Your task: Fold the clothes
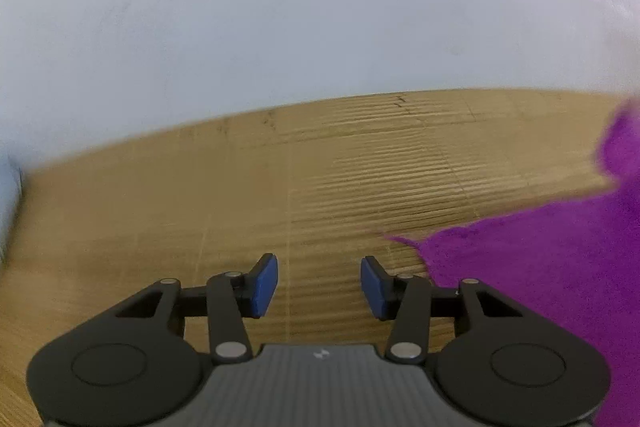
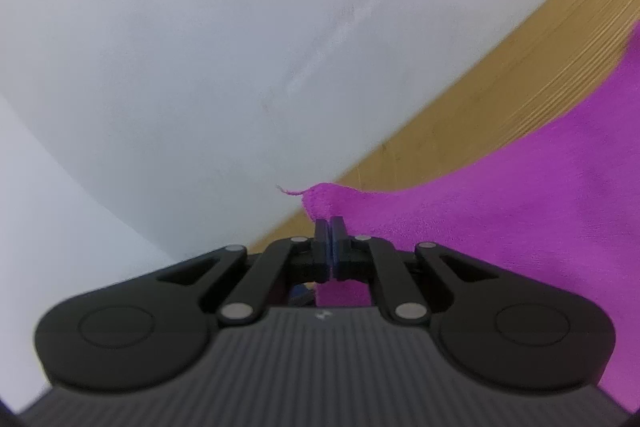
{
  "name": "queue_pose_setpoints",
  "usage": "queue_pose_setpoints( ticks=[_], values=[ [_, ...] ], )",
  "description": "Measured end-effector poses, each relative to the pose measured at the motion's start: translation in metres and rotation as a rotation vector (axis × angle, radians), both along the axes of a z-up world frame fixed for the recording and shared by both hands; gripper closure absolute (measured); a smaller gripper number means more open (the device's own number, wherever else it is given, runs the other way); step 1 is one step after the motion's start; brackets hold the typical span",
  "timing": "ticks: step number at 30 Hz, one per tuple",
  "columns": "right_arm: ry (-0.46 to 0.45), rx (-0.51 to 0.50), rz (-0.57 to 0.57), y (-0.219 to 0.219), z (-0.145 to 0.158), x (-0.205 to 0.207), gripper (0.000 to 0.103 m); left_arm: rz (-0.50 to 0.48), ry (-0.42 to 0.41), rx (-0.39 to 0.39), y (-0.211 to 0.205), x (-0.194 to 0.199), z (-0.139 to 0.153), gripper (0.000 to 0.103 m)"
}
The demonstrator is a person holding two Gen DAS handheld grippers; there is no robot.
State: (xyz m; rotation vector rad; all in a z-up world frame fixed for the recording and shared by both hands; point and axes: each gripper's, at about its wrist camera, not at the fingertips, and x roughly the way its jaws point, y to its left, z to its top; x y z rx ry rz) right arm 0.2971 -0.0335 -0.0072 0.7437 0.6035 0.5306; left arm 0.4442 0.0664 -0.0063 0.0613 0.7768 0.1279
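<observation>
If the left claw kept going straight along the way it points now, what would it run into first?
Most likely the bare wooden tabletop: the left claw is open, angled down at it, nothing between the pads. The purple cloth lies off to its right, seemingly out of line, though blur makes depth uncertain.

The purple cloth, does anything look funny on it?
Yes. A loose thread sticks out from the corner of the purple cloth, just past where the right hand-held gripper pinches it. That looks frayed.

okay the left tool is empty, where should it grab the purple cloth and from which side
Probably the pointed corner of the purple cloth, lying flat on the cardboard. Bring the open left tool in from the bare cardboard side, since the right tool already pinches another corner.
</observation>
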Motion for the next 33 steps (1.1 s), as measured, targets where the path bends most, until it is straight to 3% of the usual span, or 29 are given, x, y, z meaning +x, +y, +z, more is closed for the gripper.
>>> queue_pose_setpoints(
  ticks=[2,5,9,13,14,15,16,20,22,25,28,33],
  values=[
    [0.042,-0.062,0.045,0.025,-0.013,0.025,0.097,0.016,0.003,-0.075,0.008,-0.006,-0.001,0.054],
    [0.111,-0.157,0.109,0.056,-0.031,0.05,0.096,0.018,-0.003,-0.118,0.017,-0.012,0.001,0.054],
    [0.203,-0.125,0.139,0.064,-0.035,0.053,0.09,0.001,-0.023,-0.123,0.018,-0.021,0.008,0.054],
    [0.091,-0.1,0.073,0.035,0.001,0.03,0.061,-0.083,-0.059,-0.155,0.011,-0.035,0.03,0.054],
    [0.064,-0.104,0.059,0.024,0.012,0.022,0.051,-0.138,-0.06,-0.177,0.003,-0.037,0.035,0.053],
    [0.046,-0.125,0.046,0.011,0.022,0.011,0.048,-0.184,-0.054,-0.196,-0.004,-0.038,0.039,0.053],
    [0.039,-0.168,0.034,0.0,0.028,-0.001,0.042,-0.238,-0.044,-0.223,-0.013,-0.039,0.041,0.053],
    [0.06,-0.46,-0.028,-0.028,0.029,-0.062,0.042,-0.433,0.008,-0.284,-0.067,-0.05,0.039,0.052],
    [0.101,-0.601,-0.057,-0.036,0.018,-0.093,0.042,-0.473,0.047,-0.235,-0.093,-0.055,0.031,0.052],
    [0.205,-0.654,-0.039,-0.04,-0.003,-0.141,0.042,-0.476,0.078,-0.092,-0.118,-0.061,0.014,0.052],
    [0.154,-0.718,0.01,-0.023,-0.008,-0.195,0.042,-0.447,0.052,0.014,-0.123,-0.064,0.007,0.037],
    [0.109,-0.818,0.21,0.021,-0.002,-0.262,0.042,-0.395,0.029,0.138,-0.129,-0.056,0.004,0.034]
  ],
)
